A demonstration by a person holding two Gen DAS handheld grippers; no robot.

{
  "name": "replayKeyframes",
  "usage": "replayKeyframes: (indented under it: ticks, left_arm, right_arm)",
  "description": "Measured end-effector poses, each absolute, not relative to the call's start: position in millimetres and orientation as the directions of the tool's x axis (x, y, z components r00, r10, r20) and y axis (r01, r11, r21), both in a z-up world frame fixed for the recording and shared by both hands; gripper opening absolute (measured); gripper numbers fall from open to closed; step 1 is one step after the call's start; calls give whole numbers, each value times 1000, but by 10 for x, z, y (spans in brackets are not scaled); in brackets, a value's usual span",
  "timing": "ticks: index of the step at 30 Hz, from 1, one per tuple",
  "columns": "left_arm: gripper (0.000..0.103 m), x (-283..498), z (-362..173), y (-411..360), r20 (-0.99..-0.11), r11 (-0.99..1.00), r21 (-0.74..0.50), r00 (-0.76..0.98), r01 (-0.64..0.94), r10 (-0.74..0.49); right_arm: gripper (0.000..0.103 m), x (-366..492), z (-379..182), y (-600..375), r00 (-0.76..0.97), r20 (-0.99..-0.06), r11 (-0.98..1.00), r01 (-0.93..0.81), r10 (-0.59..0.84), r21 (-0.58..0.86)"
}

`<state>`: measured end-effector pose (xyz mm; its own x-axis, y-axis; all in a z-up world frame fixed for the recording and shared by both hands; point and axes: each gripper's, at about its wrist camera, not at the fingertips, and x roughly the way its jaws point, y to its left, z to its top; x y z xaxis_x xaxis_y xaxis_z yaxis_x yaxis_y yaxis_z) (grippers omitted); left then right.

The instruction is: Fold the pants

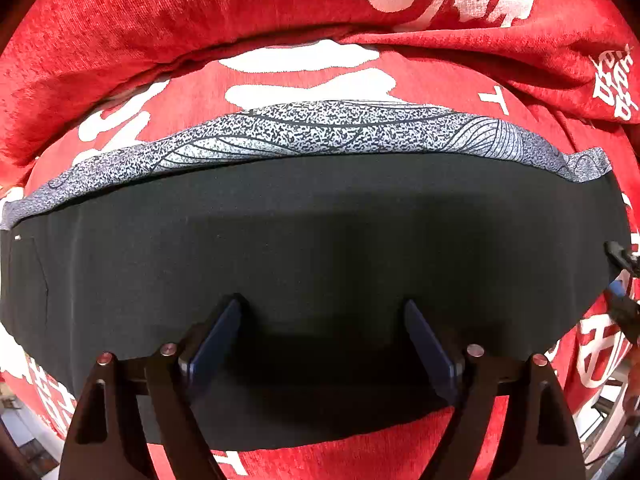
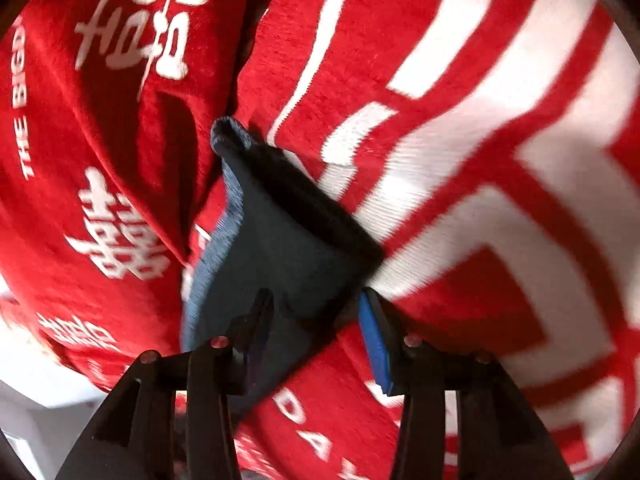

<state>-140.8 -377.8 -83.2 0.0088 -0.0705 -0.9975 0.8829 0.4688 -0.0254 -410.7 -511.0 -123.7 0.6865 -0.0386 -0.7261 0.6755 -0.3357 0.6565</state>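
Observation:
Black pants lie flat across a red blanket, with a grey speckled band along their far edge. My left gripper points down over the near part of the pants. It is open, with both blue pads wide apart and only flat cloth below them. In the right wrist view a narrow end of the dark pants runs away from my right gripper. Its jaws stand apart around the cloth. The right-hand pad is clear of the cloth, with red blanket showing in the gap.
The red blanket with white characters covers the whole surface and is bunched into a thick fold beyond the pants. Black hardware with a blue patch shows at the pants' right end. Pale floor and furniture show past the blanket's near edge.

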Motion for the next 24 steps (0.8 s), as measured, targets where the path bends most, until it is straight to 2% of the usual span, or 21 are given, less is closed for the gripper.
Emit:
replayKeyframes:
  ticks: [1,6,9,11,12,14,16,19,21,24]
  left_arm:
    - [85,-1419,-835,-3818,-998,470,-25,9,883,-70]
    - [86,-1501,-787,-3766,-997,456,-26,9,890,-76]
    - [99,-1512,-860,-3757,-997,453,9,42,892,-64]
    - [100,-1462,-885,-3770,-998,472,-2,26,882,-53]
    - [100,-1446,-869,-3784,-999,471,0,21,882,-40]
    - [100,-1425,-771,-3795,-998,455,27,53,890,-44]
    - [100,-1377,-610,-3797,-993,455,15,68,890,-100]
    - [100,-1328,-484,-3888,-985,447,-1,75,894,-153]
    - [100,-1327,-536,-4026,-984,435,21,96,900,-153]
    - [100,-1309,-706,-4306,-983,446,46,120,894,-140]
  right_arm:
    - [14,-4091,-1233,-5135,677,-735,-358,679,-34,641]
    - [11,-3971,-563,-5277,669,-738,-181,719,-83,671]
    - [11,-3947,-545,-5284,609,-791,-123,782,-55,611]
    - [13,-3989,-879,-5258,540,-842,-191,828,12,528]
    - [22,-3992,-950,-5246,512,-859,-209,843,30,495]
    - [22,-4033,-898,-5205,507,-862,-246,835,-5,493]
    - [29,-4037,-671,-5154,419,-907,-218,882,-40,417]
    - [29,-3821,-210,-5109,438,-894,-43,895,-100,443]
    - [29,-3378,-71,-5117,484,-874,150,868,-38,474]
    - [29,-2770,-207,-5186,475,-879,307,831,42,464]
